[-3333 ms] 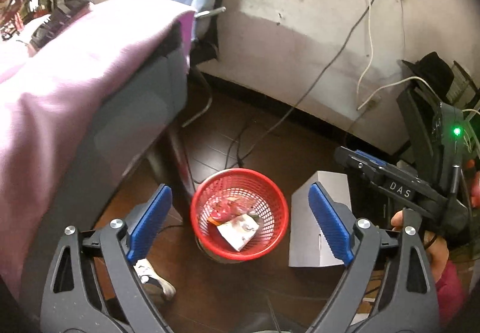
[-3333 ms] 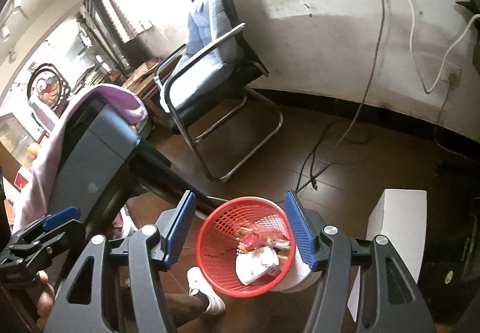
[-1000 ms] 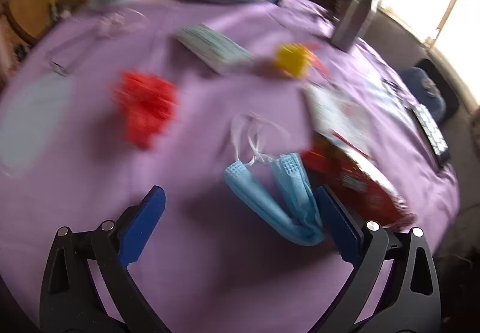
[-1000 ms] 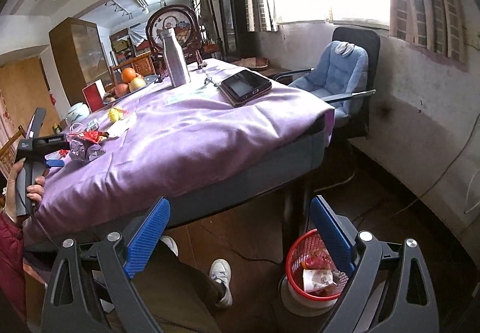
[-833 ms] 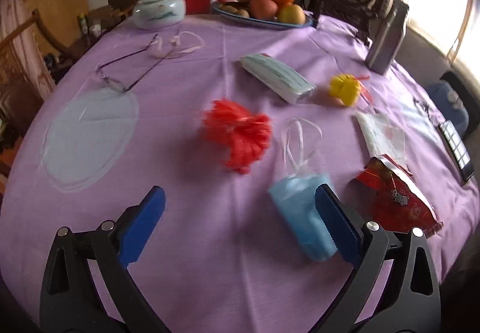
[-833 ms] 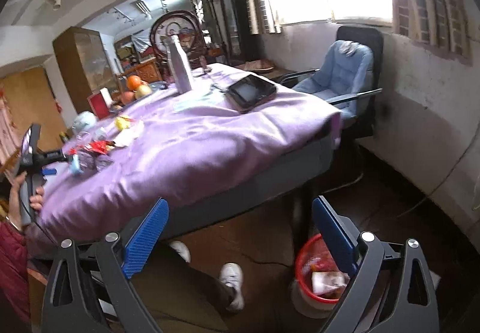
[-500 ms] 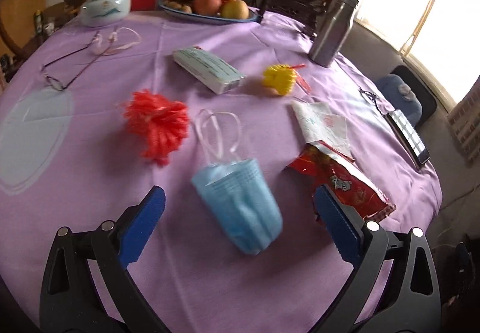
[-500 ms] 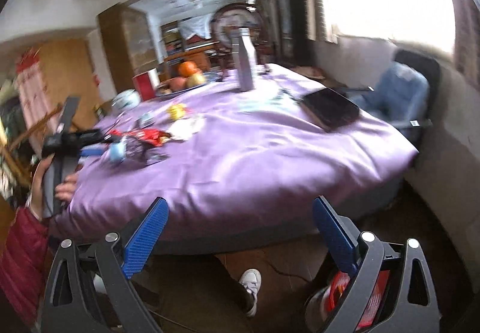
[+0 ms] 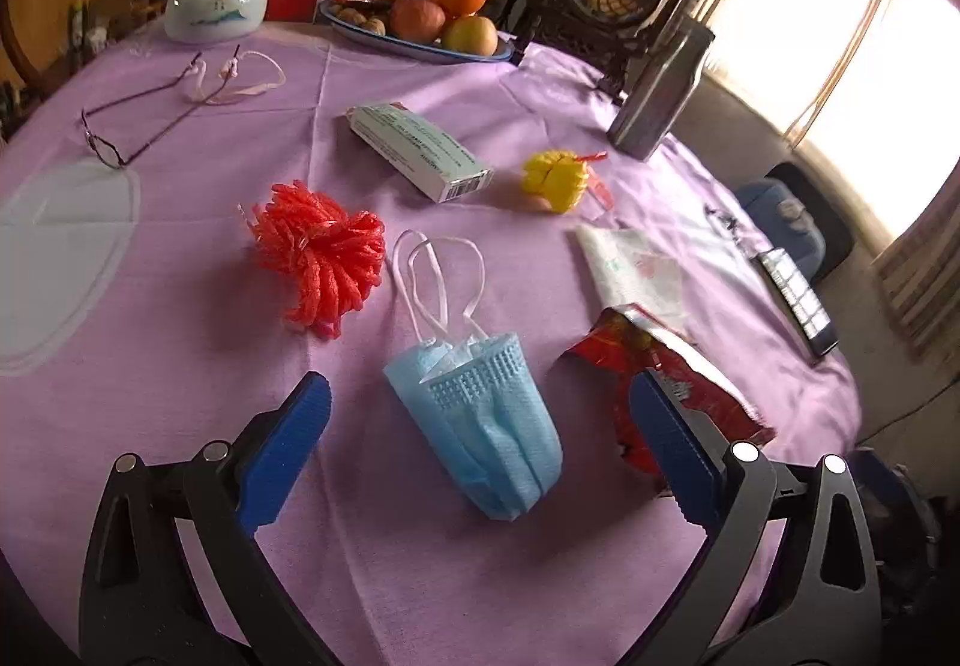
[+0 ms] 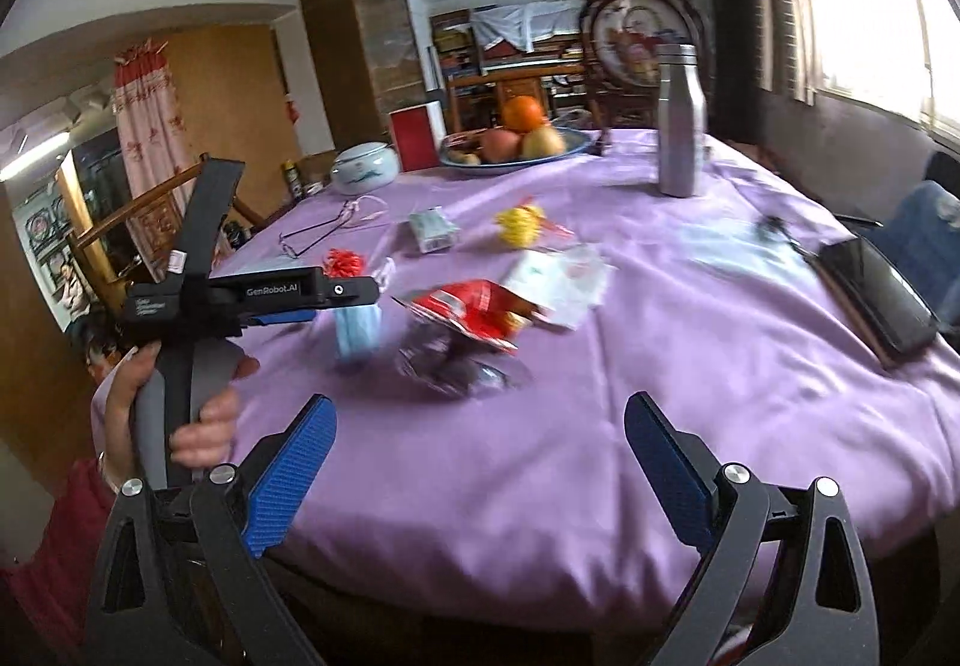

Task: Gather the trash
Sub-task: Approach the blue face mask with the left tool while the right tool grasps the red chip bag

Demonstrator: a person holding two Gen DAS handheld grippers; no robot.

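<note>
A crumpled blue face mask (image 9: 486, 420) lies on the purple tablecloth (image 9: 180, 366), between the wide-apart fingers of my open left gripper (image 9: 480, 426), which hovers just above it. Beside it lie a red foam net (image 9: 321, 258), a red snack wrapper (image 9: 666, 372), a white tissue packet (image 9: 630, 261) and a yellow foam net (image 9: 555, 180). My right gripper (image 10: 480, 462) is open and empty at the table's near edge. In its view the left gripper (image 10: 288, 300) is held over the blue mask (image 10: 357, 336), next to the red wrapper (image 10: 474, 312).
Glasses (image 9: 138, 126), a medicine box (image 9: 420, 150), a white lidded bowl (image 9: 216, 6), a fruit plate (image 9: 420, 30), a steel bottle (image 9: 660, 96) and a phone (image 9: 795, 300) also sit on the table. A tablet (image 10: 876, 300) lies at the right edge. A hand (image 10: 174, 408) grips the left tool.
Both grippers swung up from the red floor basket to the table. The left one closed in over the blue mask; the right view turned from the floor toward the tabletop.
</note>
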